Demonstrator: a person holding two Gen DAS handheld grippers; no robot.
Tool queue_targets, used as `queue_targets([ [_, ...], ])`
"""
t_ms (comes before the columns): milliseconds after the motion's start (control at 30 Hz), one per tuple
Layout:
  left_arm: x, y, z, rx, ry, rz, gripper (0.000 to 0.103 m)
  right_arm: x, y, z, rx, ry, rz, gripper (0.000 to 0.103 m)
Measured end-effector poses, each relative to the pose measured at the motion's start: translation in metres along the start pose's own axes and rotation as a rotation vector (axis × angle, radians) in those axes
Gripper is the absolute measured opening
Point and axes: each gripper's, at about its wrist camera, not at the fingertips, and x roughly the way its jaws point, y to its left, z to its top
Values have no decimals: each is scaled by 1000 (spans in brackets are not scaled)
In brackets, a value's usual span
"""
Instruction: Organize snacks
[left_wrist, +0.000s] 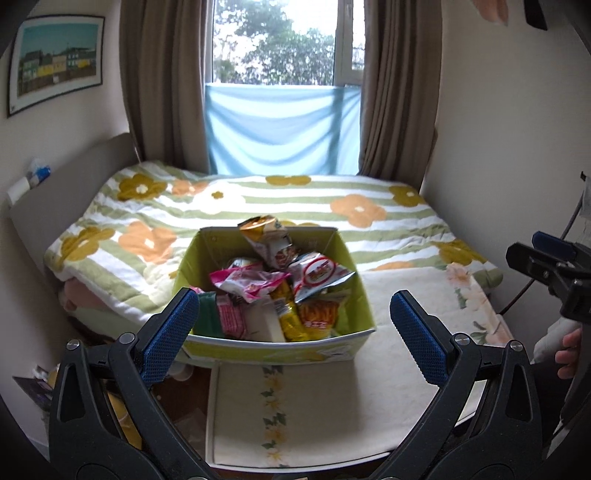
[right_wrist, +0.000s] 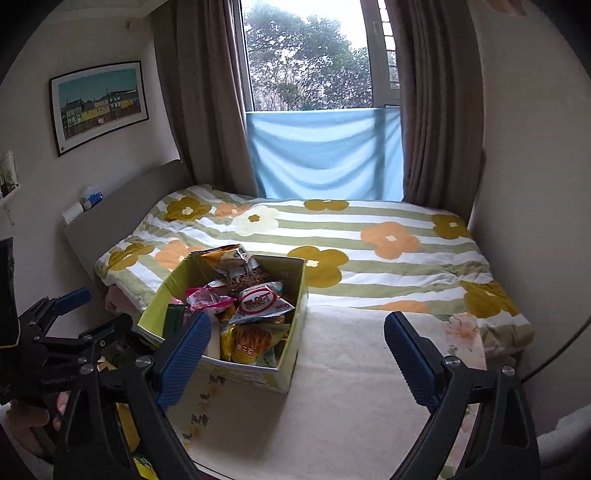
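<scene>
With both grippers hanging empty above the near end of the bed (left_wrist: 369, 229), I read this as either the tail of the job or a pause between picks: every snack I can see is already inside the green box (left_wrist: 356, 338).

Left gripper (left_wrist: 295, 326): jaws spread wide, nothing between the blue pads (left_wrist: 168, 334). Right gripper (right_wrist: 295, 363): same, jaws spread wide and empty. In the left wrist view the right gripper also shows at the far right edge, with a hand (left_wrist: 567, 354) on its grip.

The box sits on the cream mat (left_wrist: 406, 302) at the bed's near end, with the floral quilt (right_wrist: 369, 236) behind it. Inside is a loose heap: a pink packet (left_wrist: 255, 286) on top in the middle, a silver bag with a red circle (left_wrist: 319, 275) to its right, an orange chip bag (left_wrist: 317, 317) and a yellow packet (left_wrist: 290, 317) toward the front wall, and a tall crumpled bag (left_wrist: 271, 236) poking above the back rim.

My judgement: collecting is done or nearly so, but the pile is untidy. I can't see any loose snacks on the bed or mat. There is clutter on the floor at lower left in both views; I can't tell what it is.

If more sorting is wanted, the next move calls for dropping one gripper straight down over the tall bag, closing on its crimped top, and laying it flat. Foil bags will crush and slip, so grip light and at the seam.
</scene>
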Motion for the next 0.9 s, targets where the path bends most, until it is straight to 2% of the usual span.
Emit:
queue_targets([
  [133, -32, -19, -8, 7, -54, -4, 103, -32, -8, -14, 15, -45, -42, 94],
  [233, -48, -29, -12, 5, -81, -3, 103, -47, -14, -23, 33, -73, -66, 103],
  [367, -62, -37, -19, 8, -108, 11, 103, -60, -21, -34, 51, -97, -111, 103],
  [500, -71, -42, -25, 8, -123, 29, 103, -68, -26, -42, 58, -109, -147, 103],
  [900, -77, -48, -27, 11, -137, 38, 103, -77, -33, -49, 70, -122, -170, 103],
])
